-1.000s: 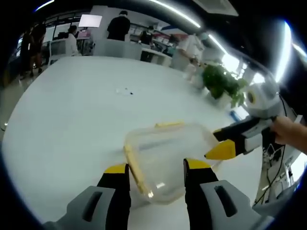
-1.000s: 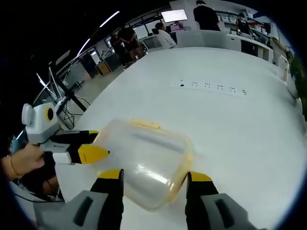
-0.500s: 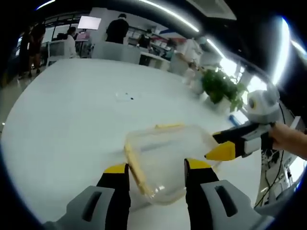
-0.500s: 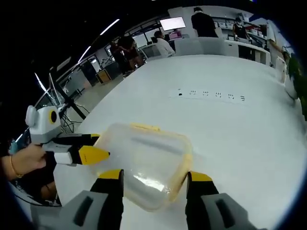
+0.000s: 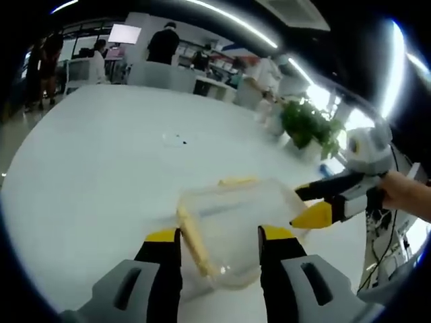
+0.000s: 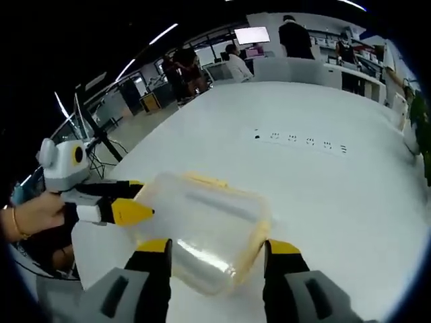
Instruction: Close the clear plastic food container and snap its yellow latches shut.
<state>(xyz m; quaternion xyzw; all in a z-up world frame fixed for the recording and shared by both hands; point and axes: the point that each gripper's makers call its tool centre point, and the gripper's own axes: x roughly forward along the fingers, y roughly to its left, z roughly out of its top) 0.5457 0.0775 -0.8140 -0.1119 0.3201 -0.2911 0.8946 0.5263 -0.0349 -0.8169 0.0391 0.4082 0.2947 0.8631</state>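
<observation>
The clear plastic food container (image 5: 236, 225) lies on the white table (image 5: 101, 175) with its lid on top. One yellow latch (image 5: 193, 241) runs along its left side and another (image 5: 236, 182) along its far edge. My left gripper (image 5: 221, 235) is open, its jaws standing on either side of the container's near end. The right gripper (image 5: 316, 205) reaches in from the right, open, its yellow tip at the container's right corner. In the right gripper view the container (image 6: 202, 222) sits between the jaws of my open right gripper (image 6: 219, 247), and the left gripper (image 6: 121, 202) meets its left edge.
A row of sockets (image 6: 300, 141) is set into the table beyond the container. A green plant (image 5: 306, 124) stands past the table's far right edge. A hand (image 5: 407, 195) holds the right gripper. People, chairs and a screen (image 6: 252, 35) are at the back.
Both views have shifted slightly with the hands. The container and both grippers keep about the same places relative to each other.
</observation>
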